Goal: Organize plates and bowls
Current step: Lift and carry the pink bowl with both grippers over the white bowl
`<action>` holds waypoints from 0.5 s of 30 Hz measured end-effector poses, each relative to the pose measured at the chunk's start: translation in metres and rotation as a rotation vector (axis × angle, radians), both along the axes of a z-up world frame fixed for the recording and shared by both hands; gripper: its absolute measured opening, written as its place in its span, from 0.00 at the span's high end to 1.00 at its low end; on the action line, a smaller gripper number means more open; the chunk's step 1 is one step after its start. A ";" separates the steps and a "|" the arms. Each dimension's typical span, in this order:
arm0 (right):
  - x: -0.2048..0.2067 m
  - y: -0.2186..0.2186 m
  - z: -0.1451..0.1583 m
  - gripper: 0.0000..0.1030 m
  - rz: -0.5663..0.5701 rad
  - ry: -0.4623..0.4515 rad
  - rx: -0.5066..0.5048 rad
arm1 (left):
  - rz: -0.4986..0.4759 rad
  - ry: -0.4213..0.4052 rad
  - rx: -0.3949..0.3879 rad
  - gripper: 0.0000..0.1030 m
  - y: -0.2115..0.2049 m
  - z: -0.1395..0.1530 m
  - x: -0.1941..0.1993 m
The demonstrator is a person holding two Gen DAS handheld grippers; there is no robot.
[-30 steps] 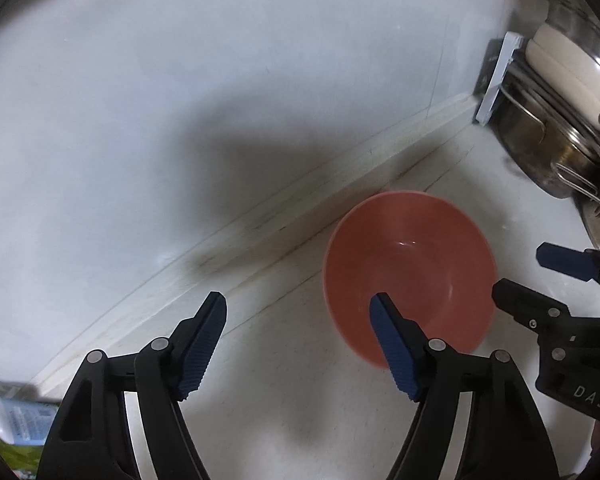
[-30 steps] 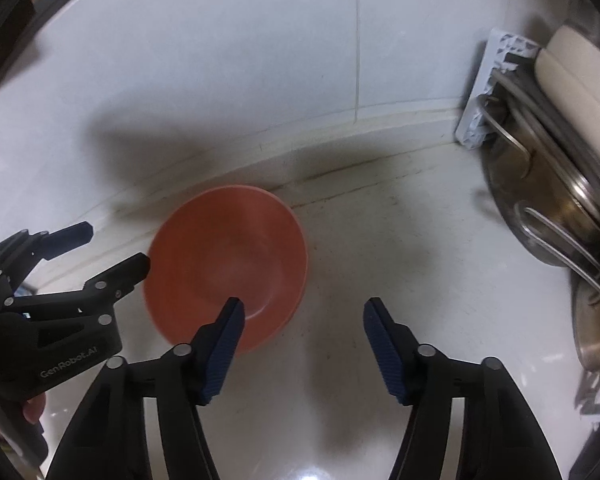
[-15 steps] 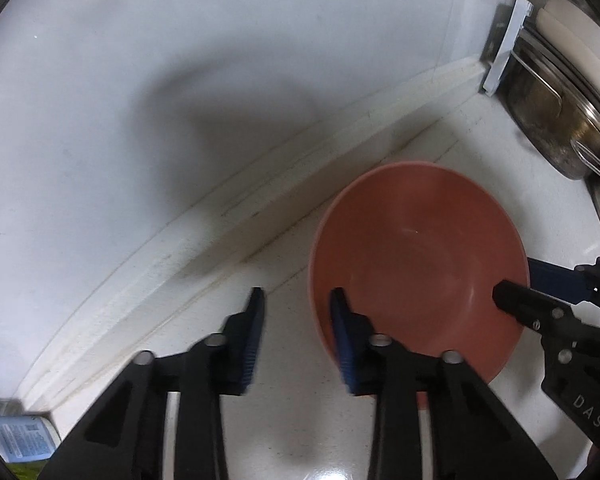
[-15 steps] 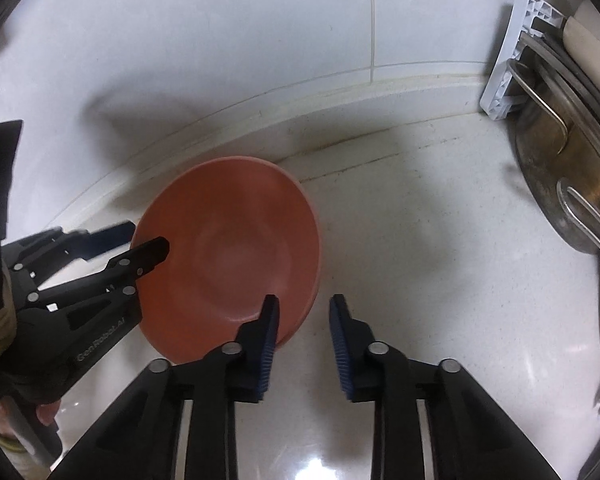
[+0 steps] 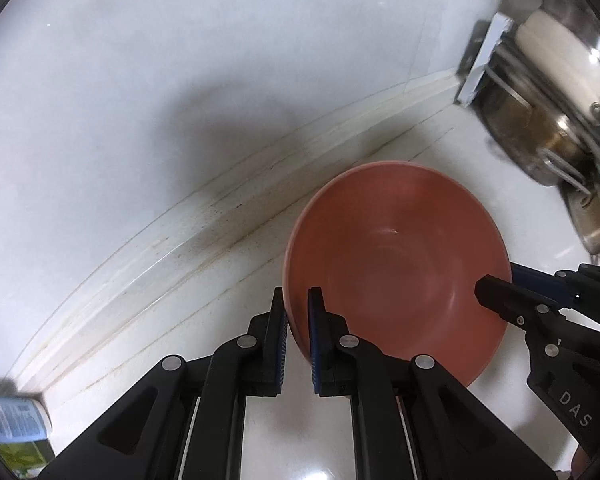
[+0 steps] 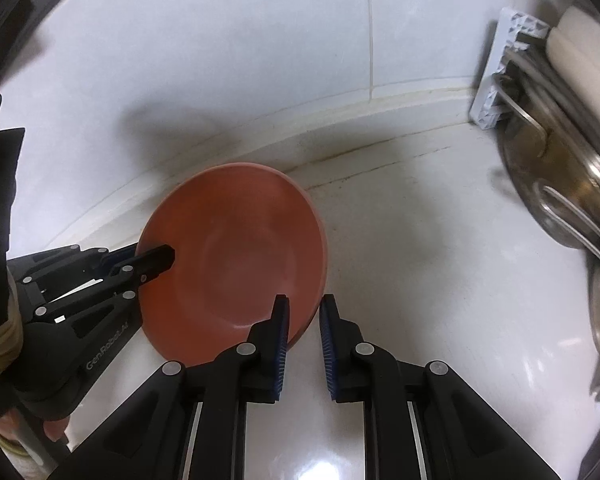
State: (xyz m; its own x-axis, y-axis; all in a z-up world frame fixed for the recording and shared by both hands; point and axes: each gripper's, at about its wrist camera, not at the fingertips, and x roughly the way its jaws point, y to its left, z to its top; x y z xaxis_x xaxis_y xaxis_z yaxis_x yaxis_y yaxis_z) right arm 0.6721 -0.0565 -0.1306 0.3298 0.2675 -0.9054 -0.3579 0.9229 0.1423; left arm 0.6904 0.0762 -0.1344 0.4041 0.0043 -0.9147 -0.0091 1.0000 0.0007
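Gripping bowl (image 5: 396, 264) rim, left tool (image 5: 296, 312), right tool (image 6: 304, 320)

Bowls: one, terracotta-red bowl (image 5: 396, 264), the only coloured dish on the white surface (image 6: 440, 248).

Claws: two. Left claw (image 5: 296, 336), two blue-padded fingers, one either side of the bowl's near rim. Right claw (image 6: 303, 340), likewise two fingers, clamped over the opposite rim.

Steel pots or pans at the right edge: at least two, stacked on edge (image 6: 560, 184); exact number unclear under blur.

White rack (image 6: 500, 76): one, beside the pots.

Cream-coloured dishes (image 6: 588, 56): count unclear.

Labelled container (image 5: 12, 420): one, lower left corner.
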 end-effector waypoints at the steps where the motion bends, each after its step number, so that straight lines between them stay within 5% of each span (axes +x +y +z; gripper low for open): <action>1: -0.003 -0.002 0.004 0.83 -0.001 -0.006 0.000 | 0.000 -0.008 -0.005 0.89 -0.001 0.005 -0.004; 15: -0.093 -0.040 0.077 0.83 -0.040 -0.098 0.007 | -0.053 -0.128 -0.063 0.88 -0.040 0.082 -0.094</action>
